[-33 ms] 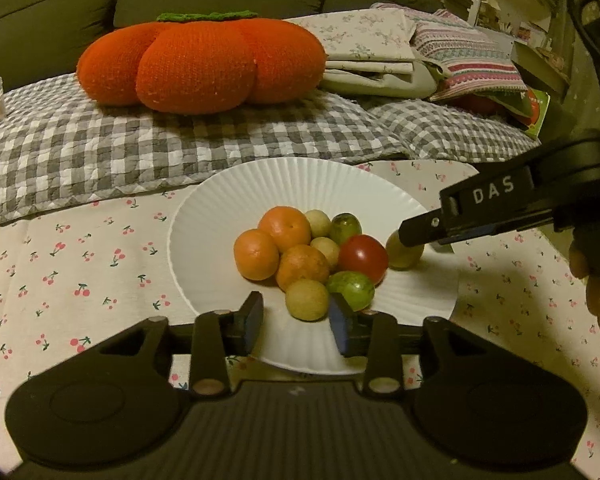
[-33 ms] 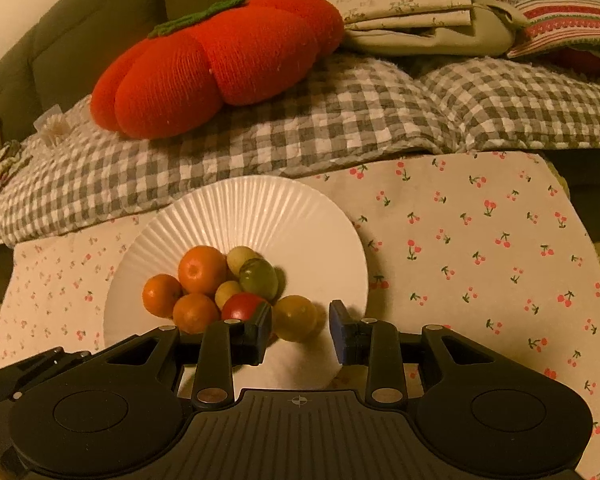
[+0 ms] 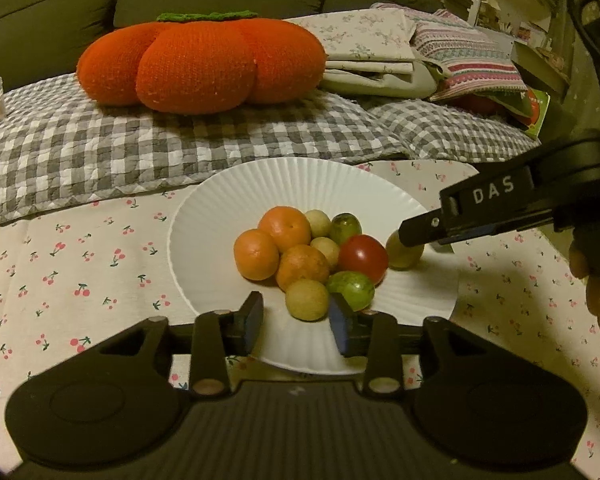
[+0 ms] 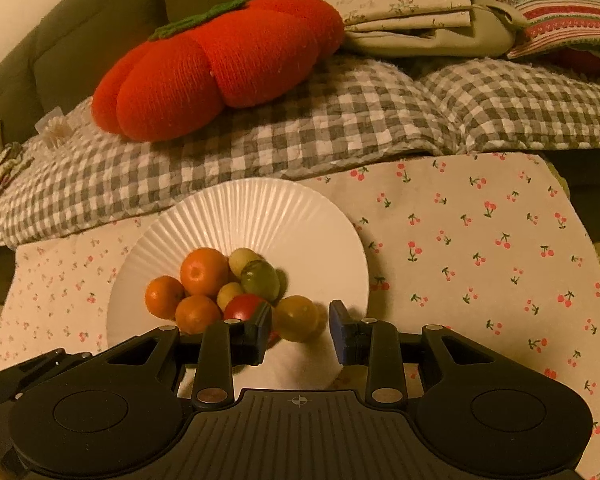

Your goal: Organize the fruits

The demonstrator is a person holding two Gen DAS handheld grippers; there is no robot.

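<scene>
On the white ribbed plate [image 3: 220,216], fruits piled: three oranges [image 3: 284,228], red tomato [image 3: 362,258], small pale and green ones. Yellow-green fruit [image 4: 296,317] sits apart at the pile's edge, between right gripper [image 4: 300,330] jaws, spread, not touching. Left gripper [image 3: 296,322] jaws apart, empty, near a pale fruit [image 3: 307,299]. Cherry-print cloth [image 4: 480,240] underneath.

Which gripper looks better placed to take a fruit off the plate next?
Probably the right gripper: it is open with the yellow-green fruit already between its fingers. The left gripper, also open, sits just short of a tan fruit on the white plate.
</scene>
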